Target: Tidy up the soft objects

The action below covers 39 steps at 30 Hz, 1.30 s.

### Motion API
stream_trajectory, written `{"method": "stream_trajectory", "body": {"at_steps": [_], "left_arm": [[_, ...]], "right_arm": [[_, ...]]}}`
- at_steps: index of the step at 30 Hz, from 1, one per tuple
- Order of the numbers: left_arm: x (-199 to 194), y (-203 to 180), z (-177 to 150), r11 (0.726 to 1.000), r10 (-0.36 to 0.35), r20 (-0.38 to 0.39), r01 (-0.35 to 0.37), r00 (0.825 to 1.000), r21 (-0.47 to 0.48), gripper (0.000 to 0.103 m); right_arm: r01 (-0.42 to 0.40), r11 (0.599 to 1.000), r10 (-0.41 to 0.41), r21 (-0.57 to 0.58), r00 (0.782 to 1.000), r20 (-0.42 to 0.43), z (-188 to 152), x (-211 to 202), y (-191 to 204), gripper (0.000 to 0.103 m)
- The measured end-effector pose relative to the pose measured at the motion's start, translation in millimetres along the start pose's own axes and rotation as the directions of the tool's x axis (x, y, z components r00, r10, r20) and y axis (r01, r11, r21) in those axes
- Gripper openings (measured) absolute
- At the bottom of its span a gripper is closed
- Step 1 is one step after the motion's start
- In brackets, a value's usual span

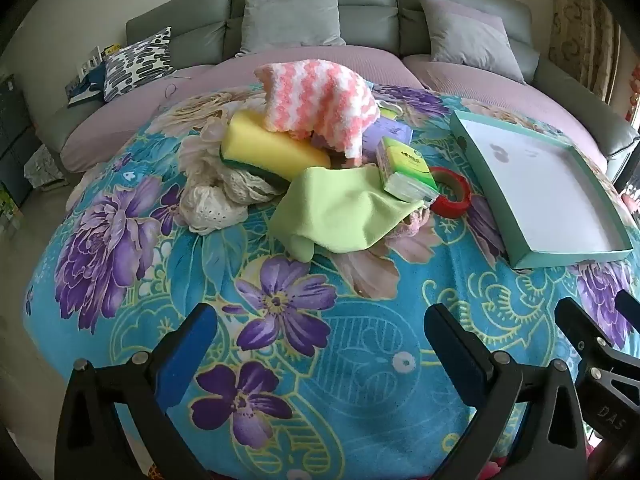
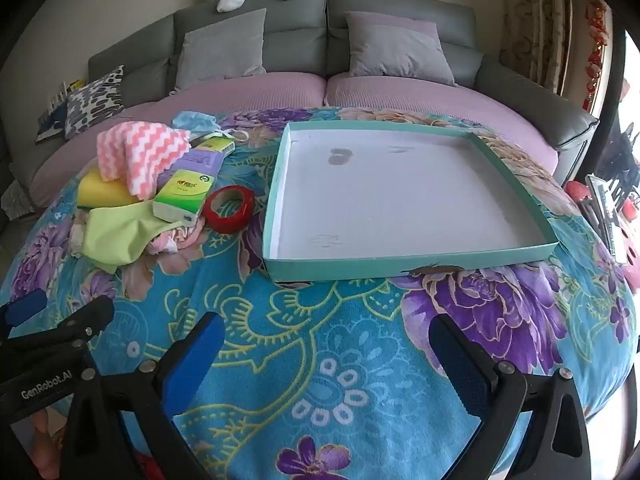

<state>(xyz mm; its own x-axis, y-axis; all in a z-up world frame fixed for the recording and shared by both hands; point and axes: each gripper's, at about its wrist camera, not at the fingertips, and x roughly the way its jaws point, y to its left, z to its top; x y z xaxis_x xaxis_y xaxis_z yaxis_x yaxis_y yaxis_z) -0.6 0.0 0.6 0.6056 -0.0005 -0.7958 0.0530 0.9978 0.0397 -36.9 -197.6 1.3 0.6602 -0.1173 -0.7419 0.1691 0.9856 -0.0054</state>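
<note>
Blue-padded fingers: left gripper (image 1: 320,344) and right gripper (image 2: 326,354) both spread wide, empty, hovering over the floral blanket (image 1: 304,320).
Pile: heaped left of the tray, likely awaiting sorting.
Textures: fluffy pink-white cloth (image 1: 320,100) atop a yellow sponge (image 1: 268,144); limp green cloth (image 1: 344,208); cream crochet (image 1: 216,196).
Stiff items: tissue pack (image 1: 406,174), red tape roll (image 1: 452,196).
Tray (image 2: 412,262): shallow teal card, empty, probably the destination.
</note>
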Motion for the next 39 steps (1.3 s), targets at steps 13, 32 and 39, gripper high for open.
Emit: {"method": "stream_trajectory", "body": {"at_steps": [13,32,39], "left_arm": [[-2.2,2.0,-0.5,1.0,0.004,0.004,-0.004,1.0,-0.009,0.103],[-3.6,-1.0,1.1,1.0,0.017,0.01,-0.017,1.0,-0.006,0.103],[-4.6,-2.4,0.9,1.0,0.023,0.013,-0.024,1.0,0.003,0.103]], "right_arm": [[0.001,1.0,-0.001,0.0,1.0,0.006,-0.5,-1.4,-0.2,0.103],[0.0,1.0,-0.001,0.002,1.0,0.009,-1.2,-3.0,-1.0,0.103],[0.0,1.0,0.0,0.002,1.0,0.009,-1.4,-3.1,-1.2,0.103]]}}
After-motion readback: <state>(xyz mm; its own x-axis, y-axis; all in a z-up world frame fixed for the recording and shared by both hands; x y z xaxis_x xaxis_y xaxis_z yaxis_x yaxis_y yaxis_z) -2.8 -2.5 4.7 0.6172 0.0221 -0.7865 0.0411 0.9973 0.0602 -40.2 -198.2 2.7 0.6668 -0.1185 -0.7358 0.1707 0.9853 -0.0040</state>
